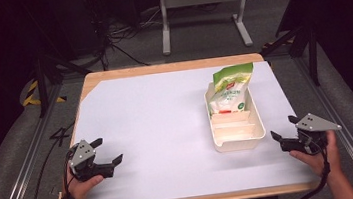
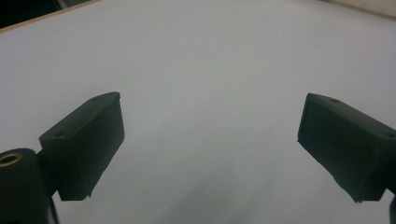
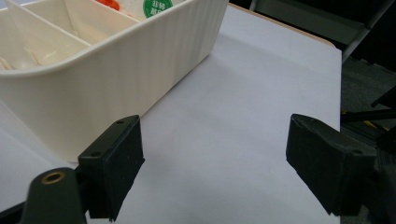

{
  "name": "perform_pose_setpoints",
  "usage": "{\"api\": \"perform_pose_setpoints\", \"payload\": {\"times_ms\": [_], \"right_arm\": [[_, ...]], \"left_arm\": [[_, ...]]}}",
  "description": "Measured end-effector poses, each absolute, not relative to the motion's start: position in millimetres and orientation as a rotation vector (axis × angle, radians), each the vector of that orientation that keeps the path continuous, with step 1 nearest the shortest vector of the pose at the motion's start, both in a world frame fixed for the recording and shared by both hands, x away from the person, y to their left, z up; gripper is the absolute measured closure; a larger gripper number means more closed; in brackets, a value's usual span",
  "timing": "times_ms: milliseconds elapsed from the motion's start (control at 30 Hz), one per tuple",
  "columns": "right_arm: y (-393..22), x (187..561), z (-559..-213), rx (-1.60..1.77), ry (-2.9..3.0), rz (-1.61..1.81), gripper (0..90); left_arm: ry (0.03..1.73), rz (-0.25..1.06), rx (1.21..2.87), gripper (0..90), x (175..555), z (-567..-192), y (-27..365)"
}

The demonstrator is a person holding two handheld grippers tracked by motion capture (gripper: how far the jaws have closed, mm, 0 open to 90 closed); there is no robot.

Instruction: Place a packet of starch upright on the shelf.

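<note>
A cream plastic tray [image 1: 238, 144] with ribbed walls and dividers sits right of the table's middle. A green and white pouch [image 1: 230, 89] stands upright in its far compartment; the two nearer compartments look empty. My left gripper [image 1: 107, 151] rests open near the front left of the table, nothing between its jaws [image 2: 210, 135]. My right gripper [image 1: 285, 128] is open at the front right, just right of the tray, jaws wide apart. In the right gripper view the tray's wall [image 3: 112, 79] lies close on the left, beside my right gripper [image 3: 215, 161].
A white sheet [image 1: 157, 127] covers the wooden table [image 1: 171, 67]. A metal frame leg stand [image 1: 202, 11] and cables lie on the floor beyond the far edge. Rails run along both sides of the table.
</note>
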State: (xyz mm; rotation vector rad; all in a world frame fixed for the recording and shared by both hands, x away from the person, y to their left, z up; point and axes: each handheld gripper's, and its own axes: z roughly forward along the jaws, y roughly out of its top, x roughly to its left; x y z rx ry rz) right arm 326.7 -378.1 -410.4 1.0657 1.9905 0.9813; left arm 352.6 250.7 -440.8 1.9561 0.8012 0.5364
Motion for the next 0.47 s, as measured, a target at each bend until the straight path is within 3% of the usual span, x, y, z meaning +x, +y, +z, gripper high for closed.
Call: {"api": "perform_pose_setpoints", "payload": {"times_ms": [467], "right_arm": [[-379.8,324.8,-410.8,1.072,1.981,0.97,19.0]], "left_arm": [[0.77,0.538,1.984,7.8,355.4,-441.6,244.1]]}}
